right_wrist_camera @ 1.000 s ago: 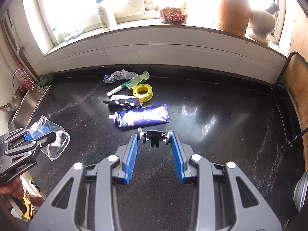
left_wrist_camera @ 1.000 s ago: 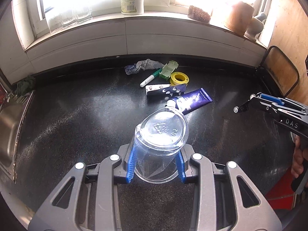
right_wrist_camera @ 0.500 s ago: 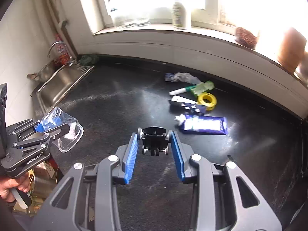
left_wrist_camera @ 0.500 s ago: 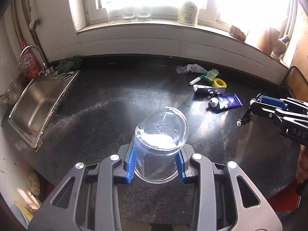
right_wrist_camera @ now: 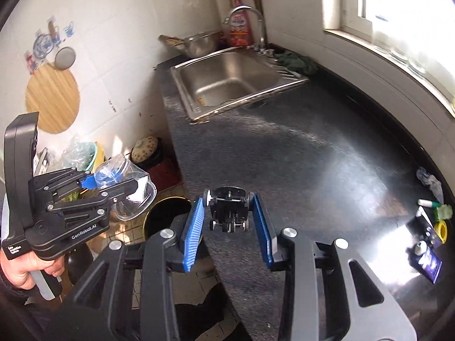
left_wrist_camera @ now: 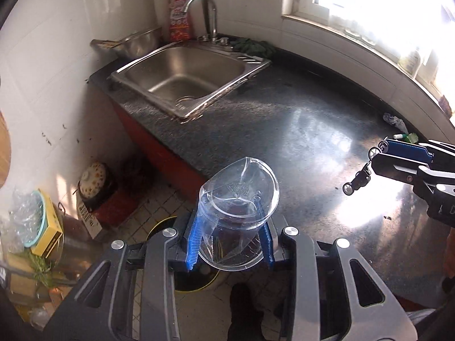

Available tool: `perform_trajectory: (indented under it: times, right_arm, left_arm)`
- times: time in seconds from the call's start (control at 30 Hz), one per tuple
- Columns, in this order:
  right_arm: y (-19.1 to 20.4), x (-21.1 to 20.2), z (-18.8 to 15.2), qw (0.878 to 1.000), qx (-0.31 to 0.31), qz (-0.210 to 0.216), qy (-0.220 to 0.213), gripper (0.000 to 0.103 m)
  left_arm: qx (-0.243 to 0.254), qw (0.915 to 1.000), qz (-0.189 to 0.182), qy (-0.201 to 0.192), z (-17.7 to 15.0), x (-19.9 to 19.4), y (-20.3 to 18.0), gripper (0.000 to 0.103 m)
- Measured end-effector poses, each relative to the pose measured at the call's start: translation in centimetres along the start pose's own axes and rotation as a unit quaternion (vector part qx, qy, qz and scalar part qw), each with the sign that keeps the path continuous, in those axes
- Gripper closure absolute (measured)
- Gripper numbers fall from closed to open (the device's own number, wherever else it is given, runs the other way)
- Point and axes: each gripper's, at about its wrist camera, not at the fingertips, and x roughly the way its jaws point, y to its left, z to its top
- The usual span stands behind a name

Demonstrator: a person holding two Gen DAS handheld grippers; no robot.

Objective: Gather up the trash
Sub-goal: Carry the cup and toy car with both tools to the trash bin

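My left gripper [left_wrist_camera: 229,213] is shut on a clear plastic cup [left_wrist_camera: 239,199], bottom up, held past the counter's front edge above a black bin with a yellow rim [left_wrist_camera: 159,226] on the floor. The right wrist view shows this gripper [right_wrist_camera: 113,181] and cup [right_wrist_camera: 133,189] at the left, over the bin [right_wrist_camera: 167,210]. My right gripper [right_wrist_camera: 228,199] is shut on a small black wheeled toy [right_wrist_camera: 229,211] above the counter's edge. It reaches in at the right [left_wrist_camera: 376,153] with the toy [left_wrist_camera: 359,178]. A blue tube [right_wrist_camera: 428,264], a yellow tape roll [right_wrist_camera: 440,228] and a crumpled wrapper [right_wrist_camera: 429,182] lie far right on the counter.
A steel sink [left_wrist_camera: 250,65] with a tap [left_wrist_camera: 202,0] is set into the black counter [left_wrist_camera: 298,130] at the back left. On the floor beside the counter stand a pot on a red stand [left_wrist_camera: 96,184], a yellow box [left_wrist_camera: 48,227] and bags. A shoe [left_wrist_camera: 244,307] shows below.
Both grippers have swung left away from the trash pile, with the cup and the toy still gripped. The sink, the floor and the bin have come into view.
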Motion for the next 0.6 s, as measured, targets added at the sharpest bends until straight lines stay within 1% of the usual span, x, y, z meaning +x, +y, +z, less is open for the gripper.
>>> perform_trajectory:
  times: [0.13, 0.23, 0.43, 0.53, 0.6]
  right_arm:
    - [5.3, 3.5, 1.1, 0.998, -0.041, 0.044, 0.029, 0.067]
    - [8.4, 6.2, 1.2, 0.995, -0.060, 0.068, 0.051, 0.067]
    - [13.3, 11.3, 0.7, 0.989, -0.086, 0.088, 0.085, 0.067]
    - [15.0, 14.1, 0.3, 0.985, -0.100, 0.093, 0.102, 0.067]
    - [15.8, 15.9, 0.0, 0.984, -0.104, 0.093, 0.113, 0.067]
  left_arm:
    - [-0.045, 0.9984, 0.030, 0.014, -2.3, 0.0, 4.9, 0.069]
    - [-0.065, 0.9966, 0.043, 0.027, -4.0, 0.6, 7.7, 0.069]
    - [-0.093, 0.9938, 0.047, 0.039, -7.6, 3.3, 12.0, 0.069]
    - [-0.109, 0.9922, 0.039, 0.046, -9.3, 5.4, 13.4, 0.069]
    - [-0.111, 0.9920, 0.035, 0.050, -10.3, 7.1, 13.7, 0.069]
